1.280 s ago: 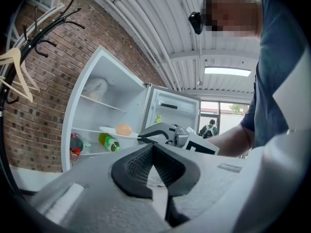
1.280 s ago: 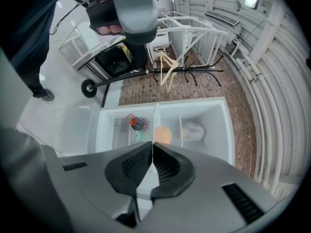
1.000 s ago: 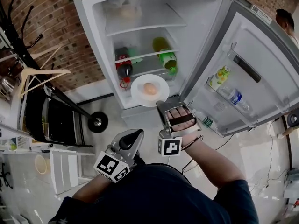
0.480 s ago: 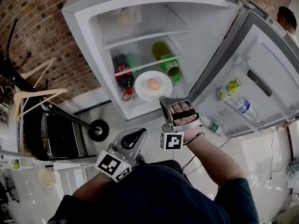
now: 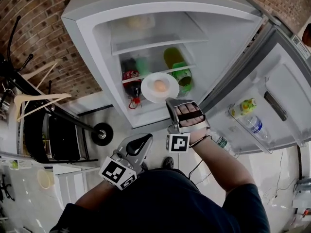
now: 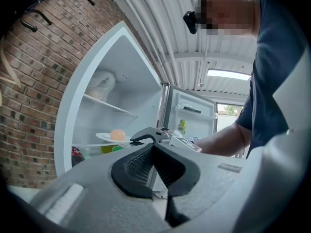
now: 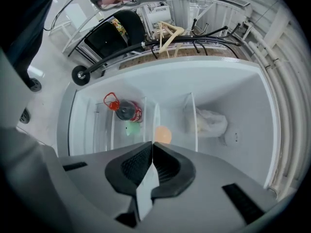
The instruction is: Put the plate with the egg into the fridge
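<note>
**item 1, plate** [image 5: 170, 85]: white and round, carried at the mouth of the open fridge [image 5: 92, 38], in front of the bottles on the middle level. it rests on nothing yet. it is held level, most likely so that its load does not roll off.

**item 2, egg** [image 5: 159, 86]: one, pale orange, lying loose at the plate's centre, the spot farthest from any edge.

**item 3, right gripper** [image 5: 168, 101]: jaws clamped on the plate's near rim. the white edge shows pinched between the pads in the right gripper view. a rim grip leaves the whole plate ahead of the hand, so the plate can enter first.

**item 4, left gripper** [image 5: 142, 139]: jaws pressed together with nothing between them. it hangs low beside the body, apart from plate and fridge, probably unneeded because the door [image 5: 279, 106] stands wide open.

**item 5, stored goods:** a dark cola bottle [image 5: 130, 77] and a green bottle [image 5: 181, 71] lie side by side. a pale bag [image 5: 138, 21] sits on the top shelf [image 5: 160, 41]. there are also door bottles [image 5: 253, 124] in the rack.

**status:** carry under way, set-down pending. which level will take the plate cannot be told.
</note>
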